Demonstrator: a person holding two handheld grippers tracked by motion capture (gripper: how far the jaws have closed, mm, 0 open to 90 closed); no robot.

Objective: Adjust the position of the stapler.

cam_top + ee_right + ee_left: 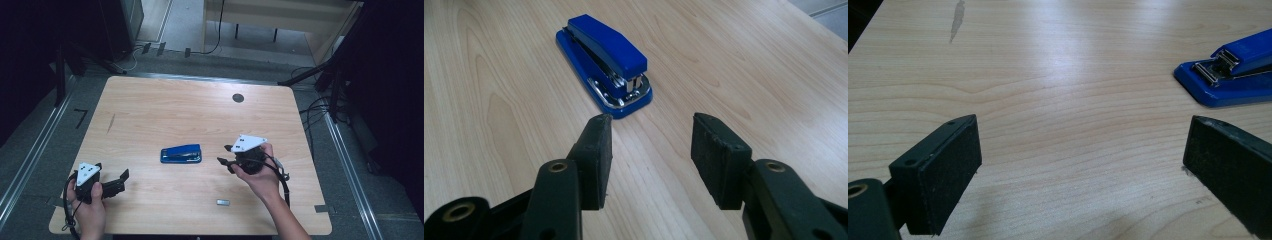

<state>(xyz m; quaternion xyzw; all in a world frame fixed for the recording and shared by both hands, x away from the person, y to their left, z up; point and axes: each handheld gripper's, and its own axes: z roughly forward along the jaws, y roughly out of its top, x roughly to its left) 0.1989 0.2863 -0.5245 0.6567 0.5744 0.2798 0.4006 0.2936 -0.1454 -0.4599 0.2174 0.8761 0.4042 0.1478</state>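
One blue metal-and-plastic stapler (181,154) lies near the middle of the pale wooden worktop (165,105), and one small grey strip of staples (222,202) lies well apart from it, near the front edge. There are two claws, one in each hand.

The stapler lies flat with its long axis running left to right across the worktop in the high view. In the right gripper view its open metal mouth (626,87) faces the right claw (651,150), so the stapling end points towards the person's right. In the left gripper view the stapler (1230,70) sits at the upper right, beyond the jaws.

The left claw (116,183) is held low by the front left corner, the hand gripping from below, jaws spread wide and pointing right towards the stapler, nothing between them. The right claw (226,155) is held just right of the stapler, wrist bent so the jaws aim left at it; they stand apart and hold nothing.
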